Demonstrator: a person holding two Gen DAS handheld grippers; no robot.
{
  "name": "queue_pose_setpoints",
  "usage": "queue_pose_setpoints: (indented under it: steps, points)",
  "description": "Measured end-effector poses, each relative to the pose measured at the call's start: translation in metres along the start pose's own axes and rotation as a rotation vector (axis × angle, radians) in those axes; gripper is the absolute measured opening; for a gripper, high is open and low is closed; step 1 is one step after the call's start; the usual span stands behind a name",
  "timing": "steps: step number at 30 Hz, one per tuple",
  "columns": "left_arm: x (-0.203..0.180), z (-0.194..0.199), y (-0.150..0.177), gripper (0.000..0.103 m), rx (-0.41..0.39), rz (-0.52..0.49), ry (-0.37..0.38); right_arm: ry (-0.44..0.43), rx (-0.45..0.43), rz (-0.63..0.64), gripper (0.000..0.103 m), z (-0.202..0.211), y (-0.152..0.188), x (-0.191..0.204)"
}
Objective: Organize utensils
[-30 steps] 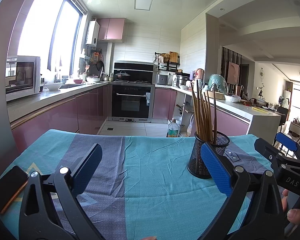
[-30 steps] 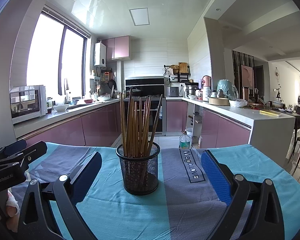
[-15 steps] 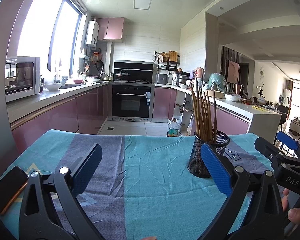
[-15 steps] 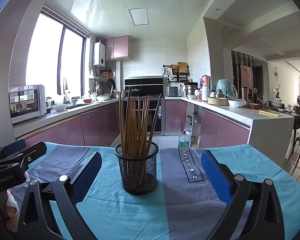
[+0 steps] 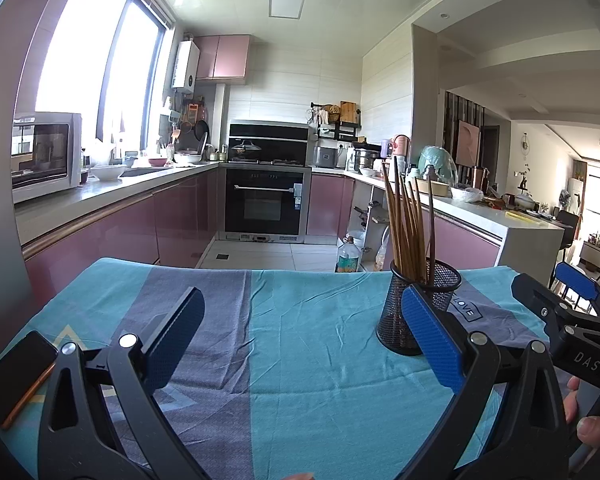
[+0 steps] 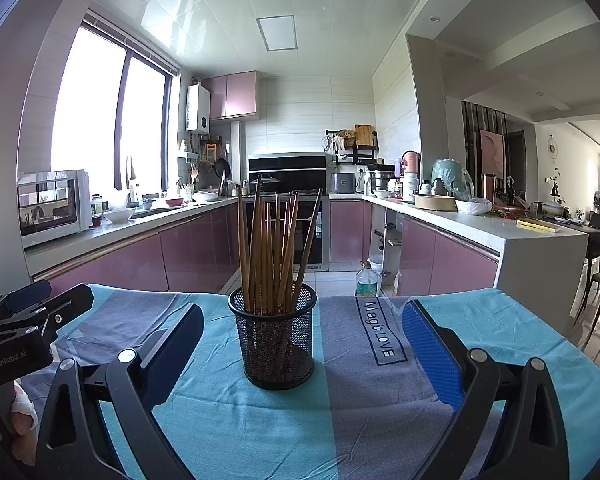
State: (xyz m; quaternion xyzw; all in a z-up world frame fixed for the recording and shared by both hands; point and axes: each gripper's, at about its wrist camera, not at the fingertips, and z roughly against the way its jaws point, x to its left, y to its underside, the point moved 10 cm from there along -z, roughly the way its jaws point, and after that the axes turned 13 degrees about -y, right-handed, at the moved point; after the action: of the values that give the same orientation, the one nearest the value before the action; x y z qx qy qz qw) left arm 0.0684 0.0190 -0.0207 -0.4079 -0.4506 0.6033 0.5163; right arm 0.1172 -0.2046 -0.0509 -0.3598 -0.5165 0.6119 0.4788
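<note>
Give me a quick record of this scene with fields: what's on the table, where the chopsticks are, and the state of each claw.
surface: table under a teal and grey cloth
holder: black mesh cup, upright on the cloth
chopsticks: brown bundle standing in the cup
phone: dark phone at the cloth's left edge
left claw: open, empty, cup off to its right
right claw: open, empty, cup between its fingers, untouched

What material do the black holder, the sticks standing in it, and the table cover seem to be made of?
Holder: apparently black metal wire mesh, matte; you see through its grid.
Chopsticks: likely wood or bamboo, brown with a slight sheen; lacquer cannot be confirmed.
Table cover: woven fabric, matte, teal and grey; it shows soft wrinkles.
</note>
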Motion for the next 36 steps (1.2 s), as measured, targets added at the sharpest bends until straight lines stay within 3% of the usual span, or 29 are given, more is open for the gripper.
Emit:
queue_pose_setpoints:
  steps: [36]
  points:
    - [0.0059, 0.0008, 0.0059, 0.097, 0.007, 0.000, -0.019, 0.002, 0.005, -0.003, 0.096, -0.0023, -0.0002, -0.0023]
